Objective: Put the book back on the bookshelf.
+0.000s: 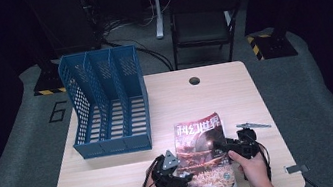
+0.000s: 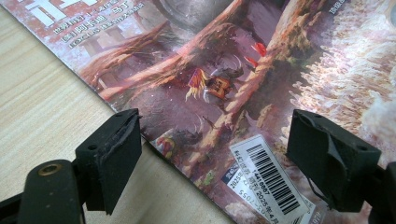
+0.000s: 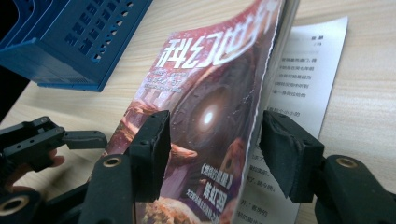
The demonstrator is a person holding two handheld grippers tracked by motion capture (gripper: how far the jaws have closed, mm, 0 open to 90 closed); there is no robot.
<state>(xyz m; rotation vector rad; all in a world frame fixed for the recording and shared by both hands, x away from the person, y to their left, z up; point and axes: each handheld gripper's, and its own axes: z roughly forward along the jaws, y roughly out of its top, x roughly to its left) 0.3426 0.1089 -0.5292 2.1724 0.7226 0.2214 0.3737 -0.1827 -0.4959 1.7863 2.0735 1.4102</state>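
One blue file rack (image 1: 108, 103) stands at the far left of the light wooden table (image 1: 93, 186), three slotted compartments side by side, open tops, nothing seen in them; it shows again in the right gripper view (image 3: 70, 42) as a perforated blue corner. Right of it, near the table's front edge, lies one magazine (image 1: 203, 153), glossy cover up, white Chinese title characters across the top, reddish fantasy artwork below. Two hand-held grippers work at it, one per hand. Left gripper (image 1: 169, 174) sits at the magazine's lower left corner; in its own view (image 2: 215, 154) the two black jaws stand wide apart, one over bare table, the other over the cover (image 2: 224, 70), a white barcode sticker (image 2: 268, 179) between them, pads pressing on nothing. Right gripper (image 1: 236, 147) sits at the magazine's right edge; in its own view (image 3: 212, 149) the cover (image 3: 210, 93) is raised on edge between the two jaws, torn-looking edge facing the right-hand pad, a printed inner page (image 3: 303, 79) lying flat on the table beneath. Jaws partly open, a gap visible on the right side of the cover; whether the left pad touches it I cannot tell. One round cable hole (image 1: 194, 80) at the table's far edge. One grey three-cornered plate (image 1: 253, 125) lies on the table just right of the right gripper.
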